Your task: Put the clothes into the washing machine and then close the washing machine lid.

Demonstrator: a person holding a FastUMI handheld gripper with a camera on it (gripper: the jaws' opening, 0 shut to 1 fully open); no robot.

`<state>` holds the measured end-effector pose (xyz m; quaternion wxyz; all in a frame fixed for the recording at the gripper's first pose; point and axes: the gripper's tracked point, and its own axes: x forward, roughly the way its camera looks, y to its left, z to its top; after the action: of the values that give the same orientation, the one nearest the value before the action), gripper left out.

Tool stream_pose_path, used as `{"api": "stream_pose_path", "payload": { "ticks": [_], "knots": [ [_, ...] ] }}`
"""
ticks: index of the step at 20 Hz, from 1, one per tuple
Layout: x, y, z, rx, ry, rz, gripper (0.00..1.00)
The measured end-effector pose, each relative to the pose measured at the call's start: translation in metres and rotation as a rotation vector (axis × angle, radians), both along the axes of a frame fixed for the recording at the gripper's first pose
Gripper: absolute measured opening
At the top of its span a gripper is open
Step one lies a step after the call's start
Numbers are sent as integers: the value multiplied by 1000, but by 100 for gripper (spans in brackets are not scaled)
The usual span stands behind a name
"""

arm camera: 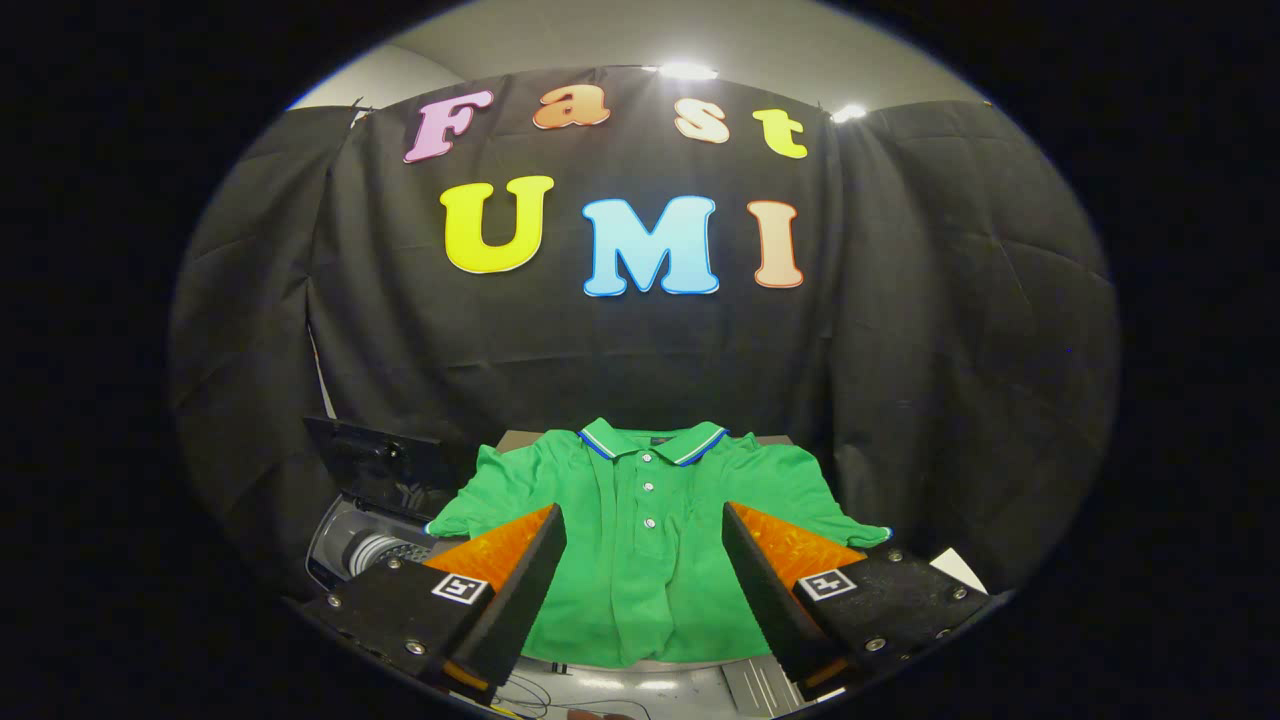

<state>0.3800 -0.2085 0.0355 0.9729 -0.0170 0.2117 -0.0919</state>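
Black cloth walls close in the booth, and in front of them a green polo shirt (645,540) lies spread flat on a small table (640,664), collar toward the cloth and hem toward the gripper (643,535). The gripper hangs above the near half of the shirt with its fingers spread wide and holding nothing, the button placket running straight up the gap between them. The washing machine (365,545) sits low to the left beside the shirt's sleeve, its lid (375,462) raised, so I judge the shirt must travel leftward once grasped.
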Motion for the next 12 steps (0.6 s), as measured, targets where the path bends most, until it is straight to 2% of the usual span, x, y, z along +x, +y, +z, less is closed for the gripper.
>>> {"api": "stream_pose_path", "payload": {
  "ticks": [3, 7, 12],
  "knots": [
    [28, -1, -24, 28, 62, -7, 97],
    [43, -8, -53, 22, 169, -25, 97],
    [63, -1, -65, 74, 215, -25, 97]
  ]
}}
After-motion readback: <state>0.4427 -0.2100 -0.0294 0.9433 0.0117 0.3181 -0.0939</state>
